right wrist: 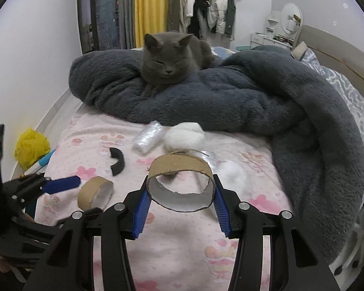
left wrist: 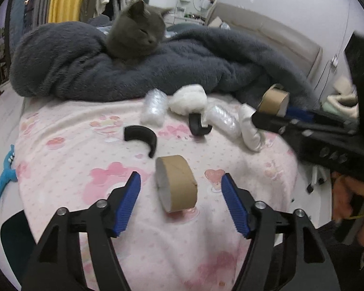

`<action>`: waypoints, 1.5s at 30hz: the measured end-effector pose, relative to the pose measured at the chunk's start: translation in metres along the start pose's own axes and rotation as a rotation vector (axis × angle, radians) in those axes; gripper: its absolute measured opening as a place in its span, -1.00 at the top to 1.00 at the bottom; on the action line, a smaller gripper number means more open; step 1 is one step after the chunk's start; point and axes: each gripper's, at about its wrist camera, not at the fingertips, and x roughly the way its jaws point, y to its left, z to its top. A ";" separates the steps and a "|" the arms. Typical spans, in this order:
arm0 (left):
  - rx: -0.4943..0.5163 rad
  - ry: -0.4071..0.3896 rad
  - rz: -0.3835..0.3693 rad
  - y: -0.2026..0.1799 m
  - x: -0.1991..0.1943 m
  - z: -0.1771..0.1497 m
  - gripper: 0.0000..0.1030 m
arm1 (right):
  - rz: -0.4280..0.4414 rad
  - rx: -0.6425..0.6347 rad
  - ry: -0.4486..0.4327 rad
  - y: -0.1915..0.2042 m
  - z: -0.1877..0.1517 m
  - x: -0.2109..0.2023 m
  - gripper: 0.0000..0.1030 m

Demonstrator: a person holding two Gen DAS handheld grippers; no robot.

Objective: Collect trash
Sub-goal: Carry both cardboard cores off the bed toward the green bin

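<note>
Left gripper (left wrist: 180,189) jaws stand apart around a cardboard roll (left wrist: 176,186) on the bed (left wrist: 60,169); right gripper (right wrist: 180,194) jaws clamp another roll (right wrist: 182,184).

Home bedroom: bed (right wrist: 182,254), blanket (right wrist: 254,97), hanging clothes (right wrist: 206,7).

You had no legible text, label, brand, number or sign in either wrist view. The pink bed sheet (left wrist: 114,177) carried only printed flower and heart motifs; nothing on the cardboard rolls could be read.
</note>
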 end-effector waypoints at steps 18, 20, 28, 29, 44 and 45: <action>-0.075 -0.034 0.014 0.024 -0.011 0.005 0.61 | 0.062 -0.024 -0.022 0.011 0.005 -0.005 0.06; -0.086 -0.037 0.015 0.031 -0.016 0.003 0.61 | 0.079 -0.030 -0.025 0.019 0.009 -0.004 0.06; -0.142 -0.052 0.055 0.073 -0.043 -0.009 0.61 | 0.163 -0.056 -0.030 0.060 0.022 -0.001 0.06; -0.149 -0.054 0.059 0.077 -0.046 -0.010 0.61 | 0.183 -0.073 -0.031 0.075 0.025 0.001 0.06; -0.251 0.034 0.259 0.165 -0.079 -0.052 0.61 | 0.320 -0.149 -0.015 0.166 0.040 0.015 0.06; -0.263 0.050 0.272 0.173 -0.080 -0.057 0.61 | 0.329 -0.156 -0.012 0.173 0.040 0.016 0.06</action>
